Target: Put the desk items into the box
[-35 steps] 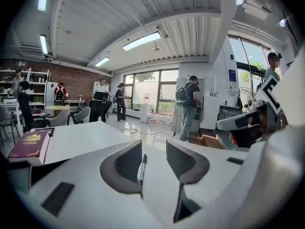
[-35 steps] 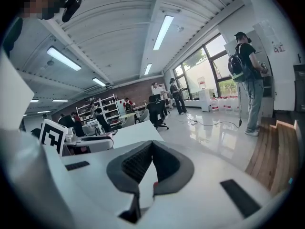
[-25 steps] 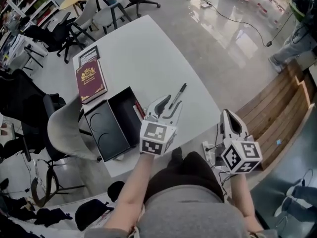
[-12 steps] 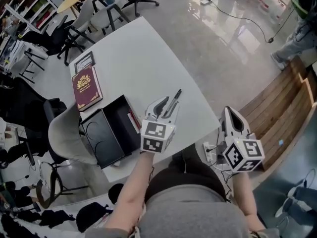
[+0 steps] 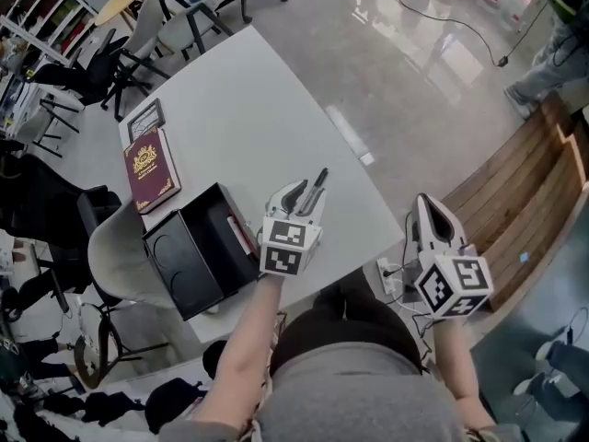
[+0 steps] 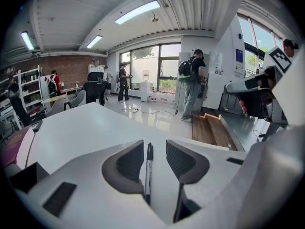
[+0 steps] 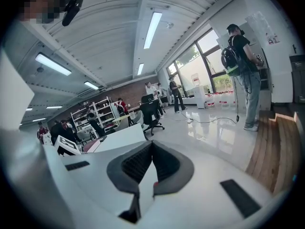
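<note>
The L gripper point(image 6: 156, 149) is hovering low over the white round-cornered table point(image 5: 239, 109) w/ its 2 jaws standing apart, straddling a slim grey pen w/ a black cap point(image 6: 148, 168). The pen is lying flat on the tabletop btwn the pads and nothing is clamping it yet. The R gripper point(image 7: 151, 149) is hanging off the table's near edge, above the floor, its jaws pressed together at the tips w/ nothing btwn them.

Just beside the L gripper, the open black rectangular box point(image 5: 184, 265) is sitting at the table's near-left corner. 1 slim red-and-white thing point(image 5: 245, 236) is lying along its inner wall, too small to say what it is. Beyond the box, a maroon hardback book w/ a gold crest point(image 5: 147, 166) and a small dark-framed card point(image 5: 144, 118) are lying on the table, outside the box.

Judging from this, approx 1 item is in and 3 are left: pen, book, card. The pen grab is looking like the step in hand, so closing on it would come next.
</note>
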